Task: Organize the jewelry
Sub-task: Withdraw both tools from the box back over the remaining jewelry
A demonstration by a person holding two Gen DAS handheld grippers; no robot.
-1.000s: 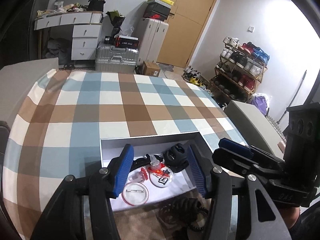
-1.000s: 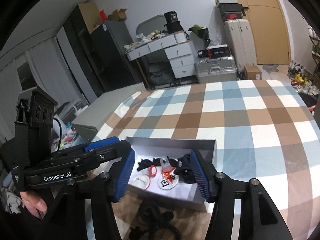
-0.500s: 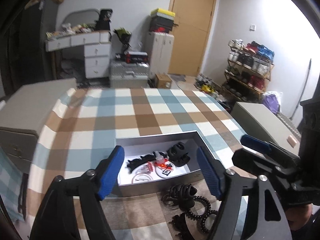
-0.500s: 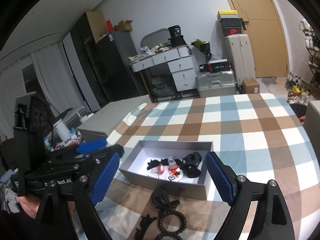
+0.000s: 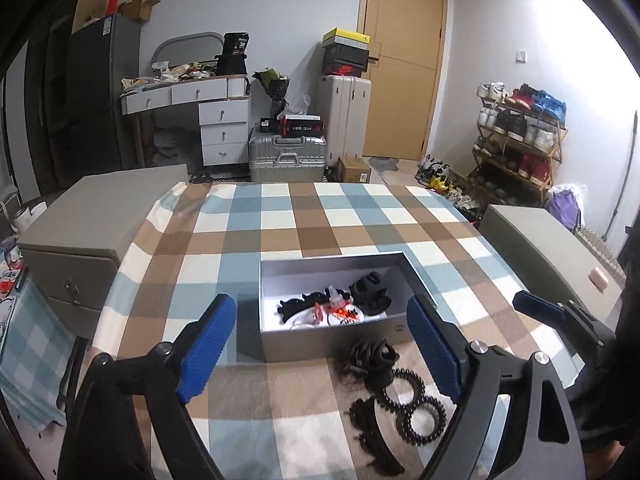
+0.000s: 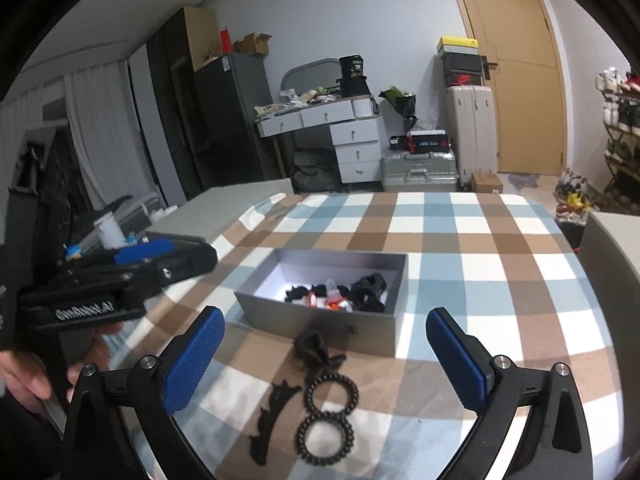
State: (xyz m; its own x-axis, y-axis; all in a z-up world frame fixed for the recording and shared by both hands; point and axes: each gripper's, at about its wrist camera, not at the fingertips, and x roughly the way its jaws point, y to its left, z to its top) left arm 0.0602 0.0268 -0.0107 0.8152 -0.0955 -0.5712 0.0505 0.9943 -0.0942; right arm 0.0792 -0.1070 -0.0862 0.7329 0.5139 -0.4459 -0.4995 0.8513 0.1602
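Left hand-held gripper (image 6: 132, 258) only right-view

"36" on black bag (image 6: 351, 67)

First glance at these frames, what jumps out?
The open grey box in the middle of the checked tablecloth, with black claw clips and small red and white pieces piled inside. Just in front of it on the cloth lie a black claw clip, two black spiral hair ties and a long black clip. Both the left gripper and right gripper are open and empty.
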